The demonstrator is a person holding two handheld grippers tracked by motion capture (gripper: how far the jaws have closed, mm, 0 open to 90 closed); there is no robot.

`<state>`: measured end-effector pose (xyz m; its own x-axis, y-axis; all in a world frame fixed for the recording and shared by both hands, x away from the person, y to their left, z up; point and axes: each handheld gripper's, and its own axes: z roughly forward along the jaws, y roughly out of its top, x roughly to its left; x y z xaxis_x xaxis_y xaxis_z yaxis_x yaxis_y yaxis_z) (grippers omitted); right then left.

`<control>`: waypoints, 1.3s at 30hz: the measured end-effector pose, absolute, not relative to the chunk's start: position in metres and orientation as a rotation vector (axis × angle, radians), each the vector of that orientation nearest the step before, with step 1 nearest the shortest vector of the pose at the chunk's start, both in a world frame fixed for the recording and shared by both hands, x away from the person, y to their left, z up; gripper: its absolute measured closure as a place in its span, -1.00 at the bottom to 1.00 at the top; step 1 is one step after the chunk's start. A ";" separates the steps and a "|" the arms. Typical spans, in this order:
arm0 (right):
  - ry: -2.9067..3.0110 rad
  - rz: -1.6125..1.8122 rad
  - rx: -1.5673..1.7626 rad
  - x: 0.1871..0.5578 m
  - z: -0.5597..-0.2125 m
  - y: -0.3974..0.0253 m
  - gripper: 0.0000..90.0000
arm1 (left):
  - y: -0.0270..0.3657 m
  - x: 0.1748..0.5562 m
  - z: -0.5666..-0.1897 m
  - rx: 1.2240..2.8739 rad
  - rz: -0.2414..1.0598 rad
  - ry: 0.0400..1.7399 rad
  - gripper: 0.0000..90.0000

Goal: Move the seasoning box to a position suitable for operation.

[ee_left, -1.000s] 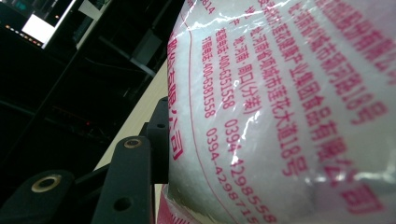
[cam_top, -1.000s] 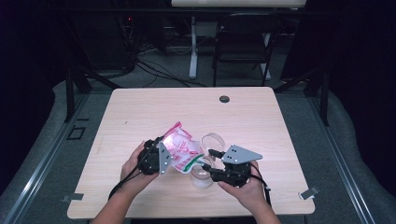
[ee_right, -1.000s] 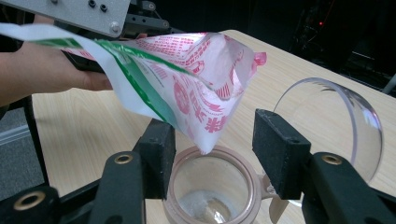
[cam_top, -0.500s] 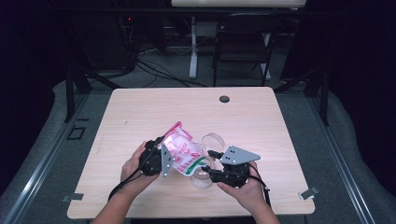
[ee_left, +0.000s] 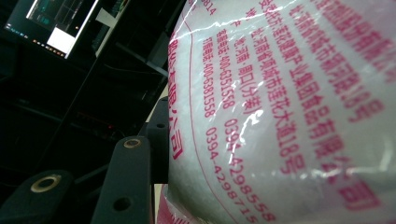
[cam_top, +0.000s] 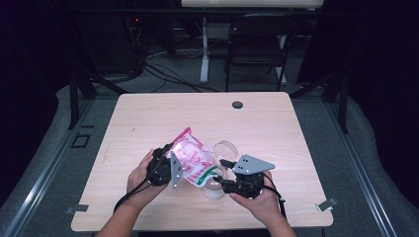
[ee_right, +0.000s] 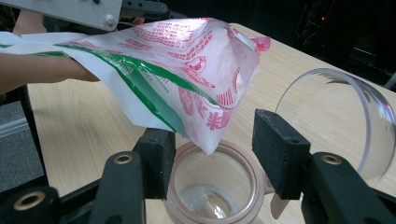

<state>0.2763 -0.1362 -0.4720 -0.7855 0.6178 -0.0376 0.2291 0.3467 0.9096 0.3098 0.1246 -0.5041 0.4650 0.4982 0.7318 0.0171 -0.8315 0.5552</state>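
Observation:
A pink, white and green plastic bag (cam_top: 193,160) of white grains hangs tilted above the table, and my left gripper (cam_top: 167,170) is shut on its left side. In the left gripper view the bag (ee_left: 289,112) presses against the one jaw that shows; the other jaw is hidden behind it. The bag's lower corner (ee_right: 208,140) points down into the mouth of a small clear jar (ee_right: 212,191), which has a little white powder at its bottom. My right gripper (ee_right: 217,156) is shut on the jar's rim, one pad on each side. From above, the jar (cam_top: 213,190) stands near the table's front edge.
A clear round container (cam_top: 226,149) lies on its side just behind the jar, also close on the right as the clear container (ee_right: 336,121). A small black disc (cam_top: 237,104) sits at the table's (cam_top: 148,118) far edge. A chair (cam_top: 257,44) stands beyond.

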 end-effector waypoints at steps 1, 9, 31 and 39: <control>2.242 1.422 0.745 0.276 -0.472 -0.136 0.10 | 0.125 0.310 -0.504 2.236 1.353 0.430 0.28; 2.244 1.415 0.747 0.277 -0.472 -0.137 0.10 | 0.125 0.309 -0.503 2.232 1.370 0.424 0.28; 2.253 1.407 0.737 0.276 -0.473 -0.136 0.10 | 0.124 0.306 -0.502 2.235 1.464 0.385 0.29; 2.260 1.410 0.720 0.276 -0.473 -0.135 0.10 | 0.124 0.306 -0.500 2.242 1.467 0.381 0.29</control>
<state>0.2759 -0.1346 -0.4728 -0.7966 0.6026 -0.0485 0.2215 0.3656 0.9040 0.3064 0.1236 -0.5003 0.4020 0.4508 0.7970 -0.0060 -0.8691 0.4946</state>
